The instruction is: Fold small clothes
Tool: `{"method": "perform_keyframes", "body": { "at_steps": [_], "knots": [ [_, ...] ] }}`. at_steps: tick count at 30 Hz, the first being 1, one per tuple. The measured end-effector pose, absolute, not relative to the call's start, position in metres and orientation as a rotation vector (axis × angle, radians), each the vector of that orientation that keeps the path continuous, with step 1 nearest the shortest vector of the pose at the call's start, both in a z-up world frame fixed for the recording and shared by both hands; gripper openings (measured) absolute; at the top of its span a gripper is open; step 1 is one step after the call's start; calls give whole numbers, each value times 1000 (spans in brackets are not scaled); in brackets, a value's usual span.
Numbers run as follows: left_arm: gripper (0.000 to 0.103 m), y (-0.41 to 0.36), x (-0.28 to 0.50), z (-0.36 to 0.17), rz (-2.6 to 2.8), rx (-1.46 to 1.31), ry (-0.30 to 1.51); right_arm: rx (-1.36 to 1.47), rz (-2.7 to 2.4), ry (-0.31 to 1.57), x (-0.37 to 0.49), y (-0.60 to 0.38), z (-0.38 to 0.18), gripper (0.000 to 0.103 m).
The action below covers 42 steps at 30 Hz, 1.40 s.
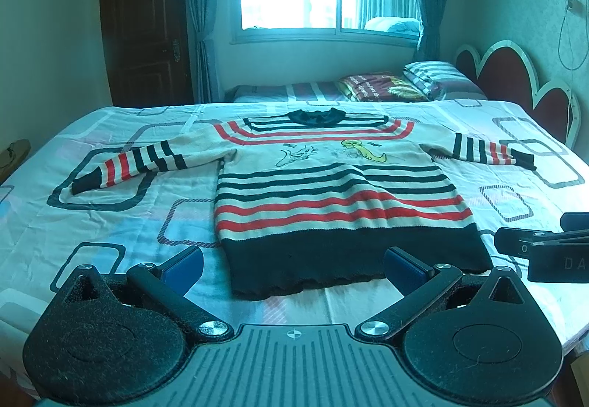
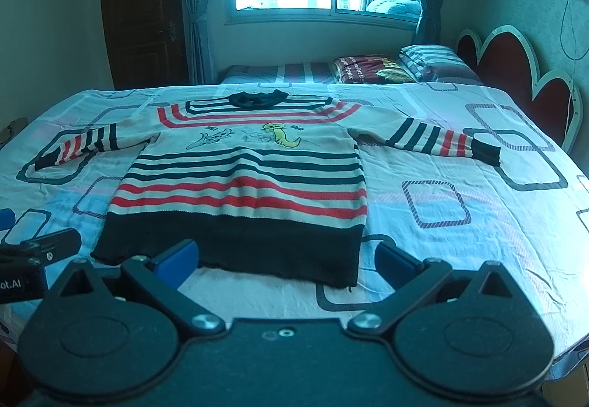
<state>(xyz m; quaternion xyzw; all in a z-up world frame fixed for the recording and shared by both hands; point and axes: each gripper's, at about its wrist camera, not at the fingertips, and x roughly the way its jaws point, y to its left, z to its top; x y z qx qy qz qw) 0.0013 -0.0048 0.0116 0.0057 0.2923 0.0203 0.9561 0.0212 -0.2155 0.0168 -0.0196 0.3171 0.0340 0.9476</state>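
Striped sweater (image 1: 331, 186) lies flat, front up, sleeves spread, on the patterned bedsheet (image 1: 110, 223). Left gripper (image 1: 292, 265) hangs just short of the sweater's dark hem, jaws spread wide w/ nothing between. Right gripper (image 2: 285, 259) sits at the hem's right corner, also released, empty. Collar dark, detail hard to read. Chest cartoon print too small to make out. Pillows (image 1: 434, 75) beyond the sweater's neck, partly cut off

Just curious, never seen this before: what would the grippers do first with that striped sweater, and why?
Probably reach for a sleeve and fold it across the chest: the sweater lies flat, sleeves spread, and both the left gripper and the right gripper are open and empty.
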Motion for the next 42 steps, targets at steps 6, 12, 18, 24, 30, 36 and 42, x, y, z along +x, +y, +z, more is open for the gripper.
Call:
{"method": "perform_keyframes", "body": {
  "at_steps": [6,12,18,24,30,36,42],
  "knots": [
    [103,-6,0,11,47,12,590,-39,76,642,21,-215,17,102],
    [103,-7,-1,11,54,8,591,-39,76,642,22,-215,17,102],
    [103,-7,0,11,54,11,591,-35,77,641,22,-216,17,102],
    [103,-6,1,12,59,13,589,-37,85,641,23,-214,18,102],
    [103,-4,0,12,62,4,589,-37,83,640,23,-214,17,102],
    [103,-2,2,12,65,1,592,-21,63,633,24,-216,17,102],
    [103,37,30,-3,28,-246,649,29,43,563,34,-245,24,100]
  ]
}}
